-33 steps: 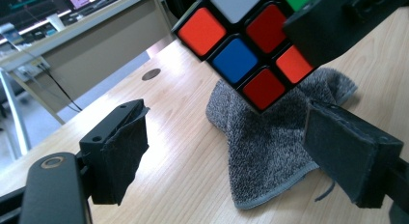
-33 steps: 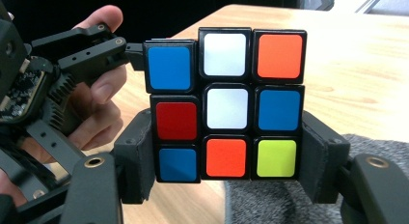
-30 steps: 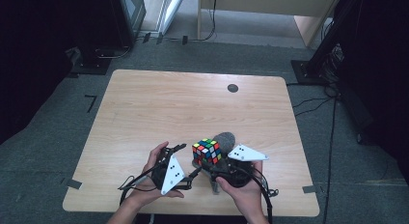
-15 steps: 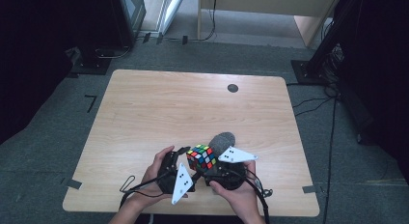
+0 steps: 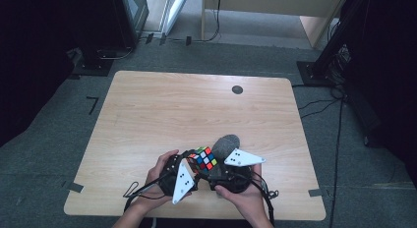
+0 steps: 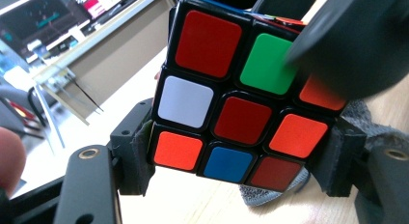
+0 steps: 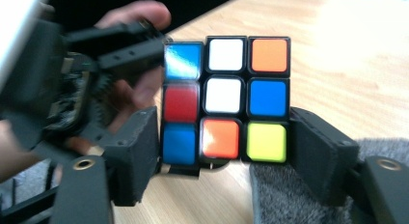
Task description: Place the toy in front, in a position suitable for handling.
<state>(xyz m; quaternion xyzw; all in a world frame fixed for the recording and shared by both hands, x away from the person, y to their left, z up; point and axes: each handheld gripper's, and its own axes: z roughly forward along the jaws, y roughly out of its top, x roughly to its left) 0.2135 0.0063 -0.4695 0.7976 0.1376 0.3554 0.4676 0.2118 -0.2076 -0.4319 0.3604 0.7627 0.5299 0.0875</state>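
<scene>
Your left gripper, jaws just closed, and right gripper both clamp the cube near the tabletop front edge; open room beyond; the grey cloth lies partly hidden.

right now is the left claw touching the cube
Touching. The left gripper view shows the left claw with its pads pressed against both sides of the cube's bottom row, jaws having just closed.

Puzzle cube: scrambled, black-edged w/ mixed colour stickers, tilted, held off the table near front edge, btwn both grippers' pads.
</scene>
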